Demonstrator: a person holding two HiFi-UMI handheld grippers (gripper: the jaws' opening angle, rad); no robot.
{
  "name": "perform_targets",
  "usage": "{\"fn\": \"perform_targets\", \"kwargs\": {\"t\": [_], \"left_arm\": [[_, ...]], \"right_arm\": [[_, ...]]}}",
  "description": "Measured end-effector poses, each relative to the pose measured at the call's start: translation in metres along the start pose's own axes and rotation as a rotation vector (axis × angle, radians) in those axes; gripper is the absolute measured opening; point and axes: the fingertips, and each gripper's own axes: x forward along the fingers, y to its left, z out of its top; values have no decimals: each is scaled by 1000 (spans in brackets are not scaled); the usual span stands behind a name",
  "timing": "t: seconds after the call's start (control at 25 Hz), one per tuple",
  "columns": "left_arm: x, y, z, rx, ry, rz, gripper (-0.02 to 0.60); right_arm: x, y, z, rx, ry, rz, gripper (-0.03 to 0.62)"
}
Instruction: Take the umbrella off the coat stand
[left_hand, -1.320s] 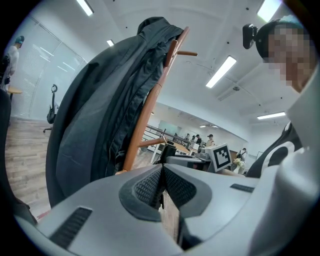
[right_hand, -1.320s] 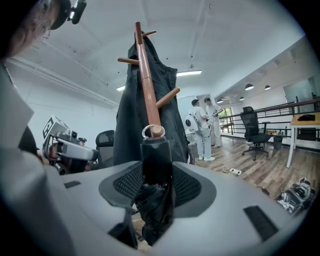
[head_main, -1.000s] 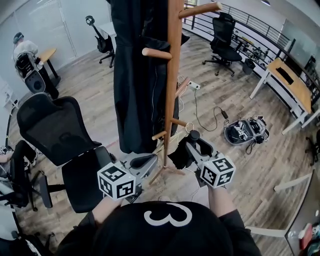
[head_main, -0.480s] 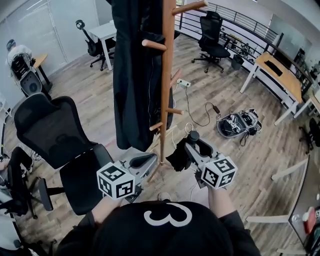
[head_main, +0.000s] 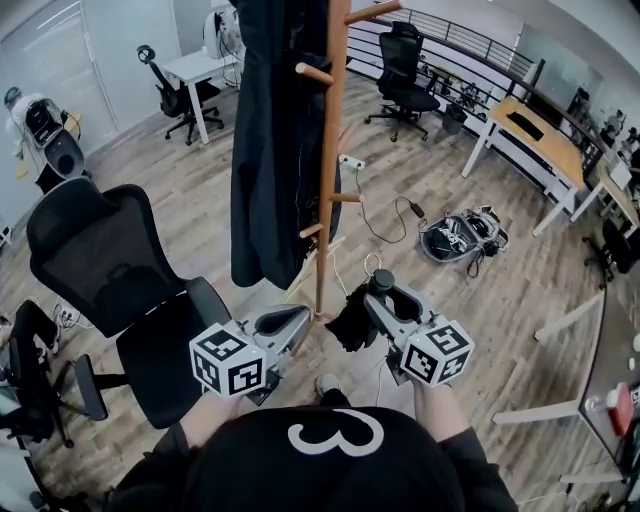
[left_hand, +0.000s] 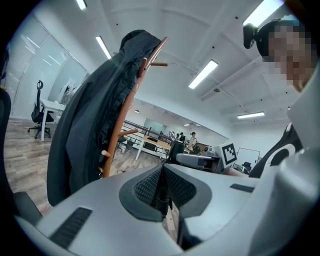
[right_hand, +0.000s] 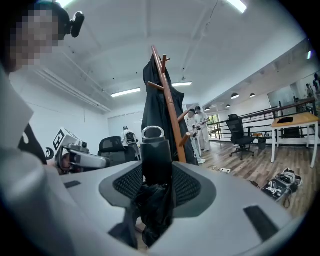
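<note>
The right gripper (head_main: 380, 300) is clamped on the folded black umbrella (head_main: 354, 320). Its jaws press on the handle, so the wrist loop (right_hand: 152, 132) projects past the pads and the canopy fabric hangs below. The umbrella is clear of the coat stand (head_main: 328, 150), held in front of the person near the stand's base, with no peg touching it. Gripping at the handle probably leaves the fabric free to trail. The left gripper (head_main: 296, 322) is closed and empty, carried alongside. A black coat (head_main: 272, 140) hangs on the stand.

Smooth, satin-finished brown wooden coat stand (head_main: 327, 200); matt black cloth coat (head_main: 275, 150); crumpled black fabric umbrella (head_main: 352, 320), smooth plastic handle (right_hand: 155, 160).
</note>
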Motion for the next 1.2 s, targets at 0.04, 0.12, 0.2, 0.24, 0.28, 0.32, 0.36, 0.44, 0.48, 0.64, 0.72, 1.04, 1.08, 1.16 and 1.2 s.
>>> {"fn": "perform_targets", "kwargs": {"t": [0.04,0.12,0.2,0.24,0.28,0.32,0.36,0.44,0.48,0.64,0.72,1.04,1.08,1.16,1.2], "left_arm": [[-5,-2,0,0,-3,-3,20],[-15,-8,-1,-1,-9,-11,20],[-24,-16,-5,-3,-8,-20,20],[-27,-20,-8,-3,-6,-24,20],[-30,-24,-10,-4,-4,-28,20],[-32,-28,-12,-4,-4,-30,20],[-34,-32,-14,-5,-6,-33,20],[-38,-39,-15,-6,-13,-37,20],[-40,-43,-16,-7,-16,-40,20],[-48,-62,-22,-3,-14,-54,20],[-50,-73,-23,1,-17,-55,20],[-52,-125,-35,-1,-13,-52,20],[-52,-132,-35,2,-14,-52,20],[-52,-145,-39,3,-18,-53,20],[-52,-152,-43,2,-19,-53,20]], "right_arm": [[-4,7,-2,3,0,-1,192],[-12,21,-4,5,0,-4,192],[-22,33,-7,4,1,-5,192],[-27,39,-8,5,2,-5,192],[-32,43,-10,8,2,-5,192],[-37,47,-11,12,1,-5,192],[-42,50,-13,15,0,-4,192],[-51,58,-15,15,0,0,192],[-55,61,-16,13,2,2,192],[-75,75,-18,18,0,-2,192],[-86,79,-16,20,-11,1,192],[-135,96,-19,19,-3,21,192],[-142,98,-19,18,-3,27,192],[-156,100,-22,16,-4,36,192],[-164,102,-24,14,-4,39,192]]}}
